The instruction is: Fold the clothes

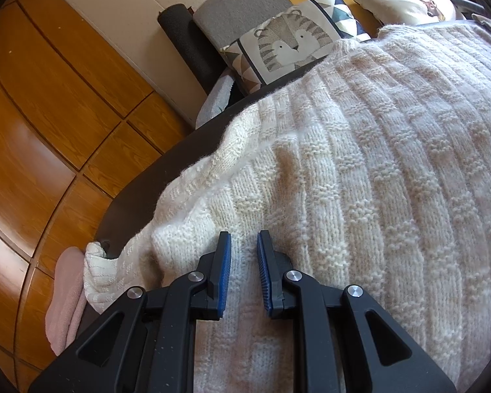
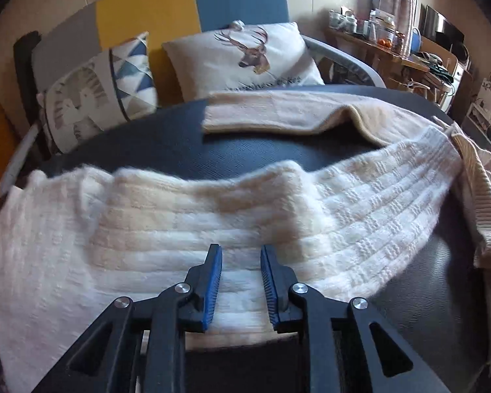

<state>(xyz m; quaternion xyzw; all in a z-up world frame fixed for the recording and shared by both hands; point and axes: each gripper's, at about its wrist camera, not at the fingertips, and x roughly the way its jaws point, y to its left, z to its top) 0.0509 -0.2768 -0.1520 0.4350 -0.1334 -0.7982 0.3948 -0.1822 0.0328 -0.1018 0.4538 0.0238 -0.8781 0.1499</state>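
We hover both tools, the left tool (image 1: 244,252) and right tool (image 2: 241,263), slightly parted and empty, over a cream knit sweater (image 1: 360,170) spread on the dark table (image 2: 180,144), folding barely begun.

Window daylight, glare on floor, right view motion-blurred, fisheye-warped

There are two grippers: the left gripper (image 1: 244,239) and the right gripper (image 2: 241,251). Two cushions lie at the back, a tiger cushion (image 1: 291,41) and a deer cushion (image 2: 245,57). One white sweater (image 2: 180,216), one beige garment (image 2: 294,111) and one pink cloth (image 1: 65,304) are visible.
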